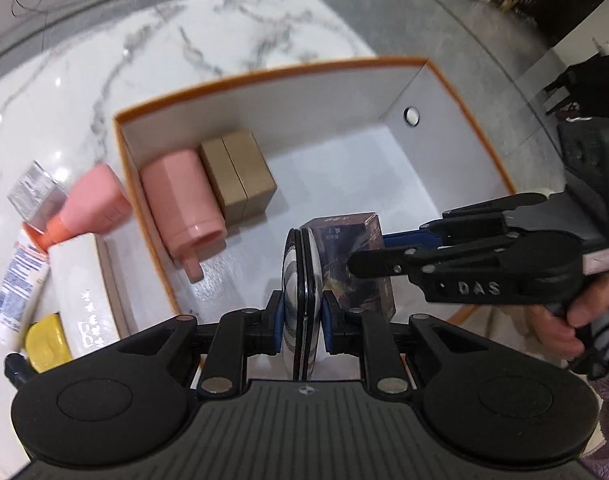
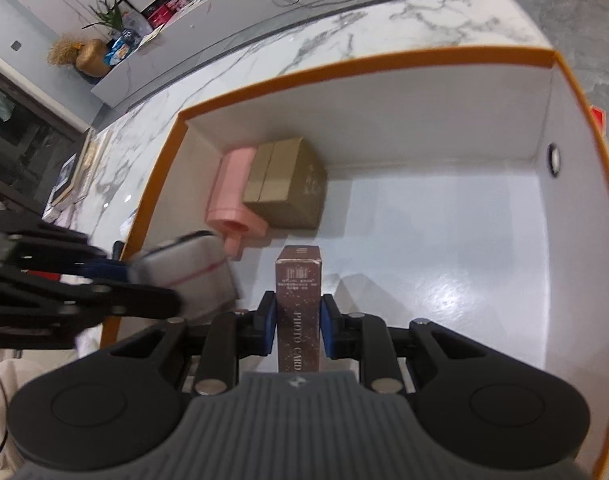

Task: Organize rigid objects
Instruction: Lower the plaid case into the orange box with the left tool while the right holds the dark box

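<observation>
Your left tongs (image 1: 302, 316) are clamped on a flat round compact (image 1: 300, 280); your right tongs (image 2: 295, 322) are clamped on a photo card box (image 2: 298, 304) above the orange-rimmed box (image 2: 384, 66).

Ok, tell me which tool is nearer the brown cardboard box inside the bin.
Left, I'd judge, narrowly. The left tool, gripping a flat case, hangs just short of the cardboard box; the right tool, gripping a photo card box, sits slightly farther back.

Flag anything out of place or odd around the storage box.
Nothing looks damaged or spilled. The pink bottle and brown carton lie neatly in the orange-rimmed box. Outside it, a second pink bottle, white tube and yellow item lie jumbled, unsorted.
</observation>
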The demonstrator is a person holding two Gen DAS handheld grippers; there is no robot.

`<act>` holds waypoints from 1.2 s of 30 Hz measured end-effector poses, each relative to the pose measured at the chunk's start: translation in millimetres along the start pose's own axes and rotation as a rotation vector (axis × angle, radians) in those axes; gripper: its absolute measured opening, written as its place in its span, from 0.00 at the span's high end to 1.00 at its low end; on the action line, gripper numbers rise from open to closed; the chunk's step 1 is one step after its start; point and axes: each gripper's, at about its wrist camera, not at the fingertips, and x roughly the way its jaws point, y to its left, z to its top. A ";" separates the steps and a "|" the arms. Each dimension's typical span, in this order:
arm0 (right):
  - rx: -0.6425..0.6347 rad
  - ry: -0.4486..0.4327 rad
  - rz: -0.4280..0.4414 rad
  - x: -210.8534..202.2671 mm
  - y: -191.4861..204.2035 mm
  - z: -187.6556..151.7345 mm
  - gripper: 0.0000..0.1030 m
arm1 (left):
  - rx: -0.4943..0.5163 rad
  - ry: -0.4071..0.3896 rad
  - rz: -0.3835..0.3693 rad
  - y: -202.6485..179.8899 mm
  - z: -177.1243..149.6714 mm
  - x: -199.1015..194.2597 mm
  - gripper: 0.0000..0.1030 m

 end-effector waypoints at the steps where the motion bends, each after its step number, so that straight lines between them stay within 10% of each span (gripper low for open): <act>1: 0.000 0.009 0.013 1.8 -0.3 0.2 0.79 | -0.003 0.019 0.007 -0.3 1.7 6.4 0.80; 9: 0.025 0.019 0.004 11.9 -8.5 4.6 0.79 | 0.010 0.061 0.039 -11.5 21.7 23.7 0.80; 19: 0.014 0.003 -0.023 10.3 -9.4 6.8 0.79 | -0.154 0.181 -0.141 10.4 25.1 34.4 0.80; 36: 0.009 0.013 -0.020 20.5 -3.9 5.1 0.78 | -0.080 0.153 0.115 -3.9 25.6 27.1 0.64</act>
